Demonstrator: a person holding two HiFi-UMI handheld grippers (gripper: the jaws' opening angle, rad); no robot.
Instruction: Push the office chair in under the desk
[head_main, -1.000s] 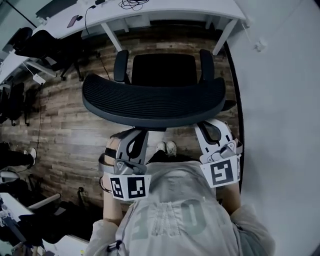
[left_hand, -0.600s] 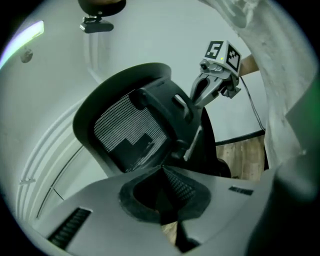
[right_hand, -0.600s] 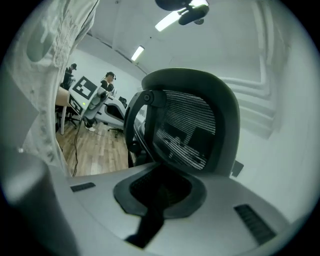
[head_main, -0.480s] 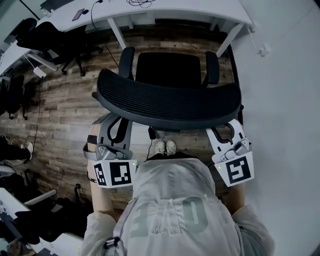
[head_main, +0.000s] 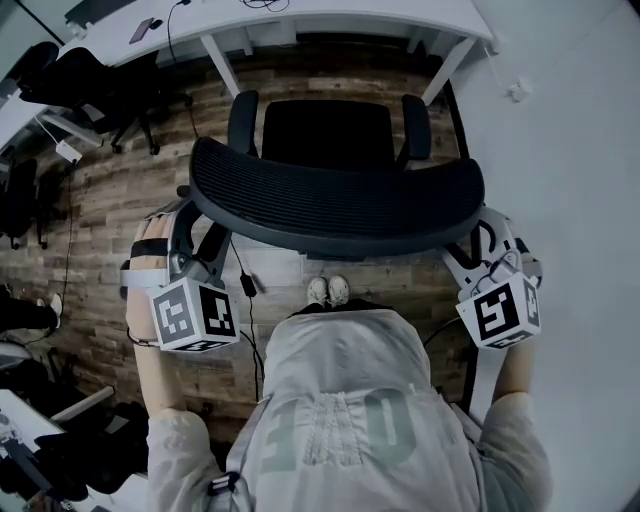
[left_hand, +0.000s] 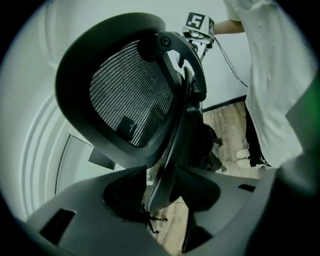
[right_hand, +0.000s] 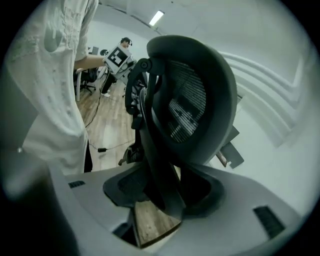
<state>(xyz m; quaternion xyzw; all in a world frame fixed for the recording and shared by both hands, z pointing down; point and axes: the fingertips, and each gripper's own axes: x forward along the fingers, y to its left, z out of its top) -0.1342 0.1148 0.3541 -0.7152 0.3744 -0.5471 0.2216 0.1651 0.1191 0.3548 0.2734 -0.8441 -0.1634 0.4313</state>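
Note:
A black mesh office chair stands in front of me, its backrest (head_main: 335, 205) nearest and its seat (head_main: 325, 135) toward the white desk (head_main: 330, 22). The seat's front reaches the desk's edge. My left gripper (head_main: 195, 228) is at the backrest's left end and my right gripper (head_main: 482, 245) at its right end. In the left gripper view the backrest's rim (left_hand: 172, 150) runs down between the jaws of the left gripper (left_hand: 167, 187), which are opening. The right gripper (right_hand: 162, 192) is opening too, with the rim (right_hand: 155, 150) between its jaws.
White desk legs (head_main: 222, 65) slant down on either side of the chair. Other black chairs (head_main: 110, 85) stand at the left. A cable with an adapter (head_main: 247, 285) lies on the wood floor. A white wall (head_main: 580, 150) closes the right side.
Both grippers have moved outward and forward, from behind the backrest near my body to its two ends. The chair has stayed about where it was.

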